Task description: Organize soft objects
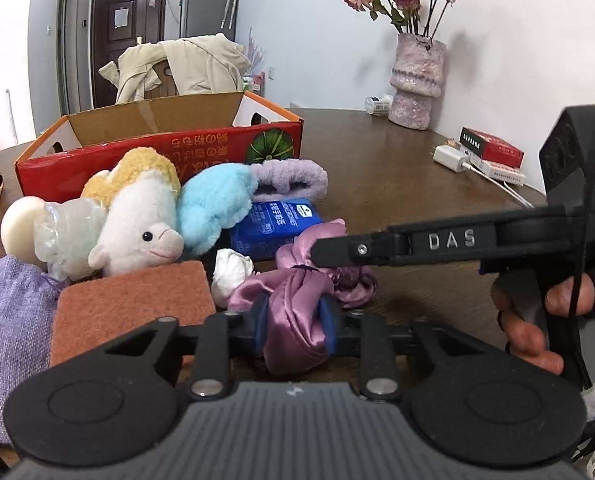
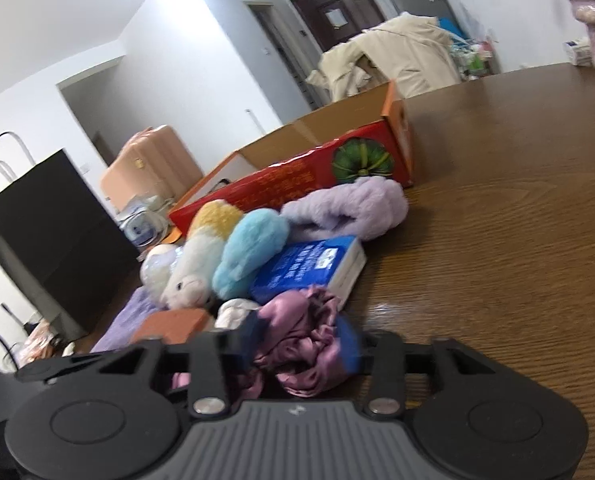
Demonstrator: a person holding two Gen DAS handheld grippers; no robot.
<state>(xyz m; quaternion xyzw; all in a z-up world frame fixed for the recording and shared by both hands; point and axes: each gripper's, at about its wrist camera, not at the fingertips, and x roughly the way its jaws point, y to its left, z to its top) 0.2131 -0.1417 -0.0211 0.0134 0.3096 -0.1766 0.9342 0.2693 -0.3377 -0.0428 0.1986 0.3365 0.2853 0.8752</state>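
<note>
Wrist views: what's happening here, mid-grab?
A person holds a claw in each hand over a pile of soft things on a wooden table. Both the left claw and the right claw are shut on the same pink satin cloth, which still lies on the table. The plush toy, blue fluffy piece and lilac fluffy piece sit untouched in front of the open red box, which looks empty as far as visible.

Black plastic left gripper with blue pads, silver screws; right gripper marked "DAS", green light shown.
</note>
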